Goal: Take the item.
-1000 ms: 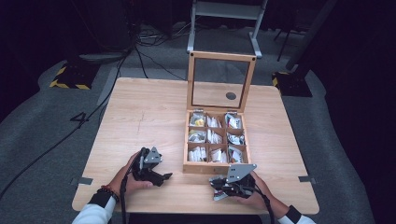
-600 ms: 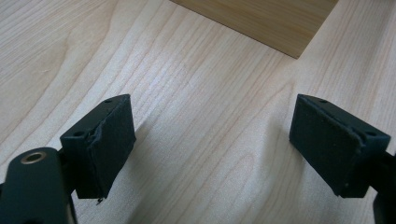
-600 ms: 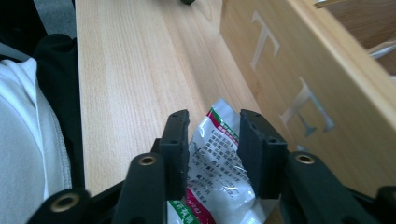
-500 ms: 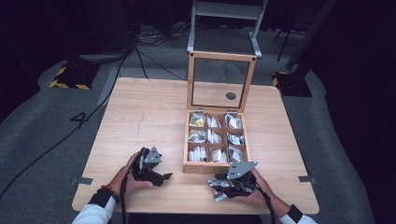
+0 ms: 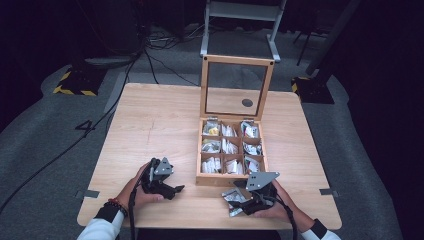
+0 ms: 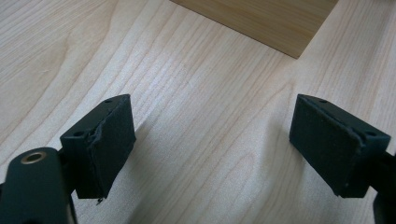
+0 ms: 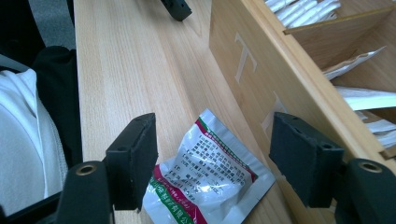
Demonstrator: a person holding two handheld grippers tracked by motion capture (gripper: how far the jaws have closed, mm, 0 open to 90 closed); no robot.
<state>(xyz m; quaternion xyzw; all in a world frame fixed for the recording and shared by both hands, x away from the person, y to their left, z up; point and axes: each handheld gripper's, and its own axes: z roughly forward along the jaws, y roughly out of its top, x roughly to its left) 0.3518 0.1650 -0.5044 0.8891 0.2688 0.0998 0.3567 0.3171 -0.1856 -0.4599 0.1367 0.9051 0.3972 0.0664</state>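
A wooden box (image 5: pixel 220 179) with nine compartments of small packets stands open, its glass lid (image 5: pixel 204 90) upright at the back. In front of its near wall a silver packet (image 7: pixel 210 177) with red and green print lies flat on the table, also in the high view (image 5: pixel 232 200). My right gripper (image 7: pixel 219 158) hovers over it; its jaws have just been opening, and the pads stand wide on either side without touching it. My left gripper (image 6: pixel 212 140) is open over bare wood near the box's front left corner (image 6: pixel 271 23), nothing between its jaws.
The light wooden table (image 5: pixel 150 125) stretches bare to the left of the box. The box wall (image 7: pixel 252 65) rises close to my right gripper's right jaw. A white sleeve (image 7: pixel 23 140) sits at the table's near edge. Cables lie on the floor behind.
My right gripper's jaws have spread apart and the silver packet now lies loose on the table between them. Both hands have stayed about where they were.
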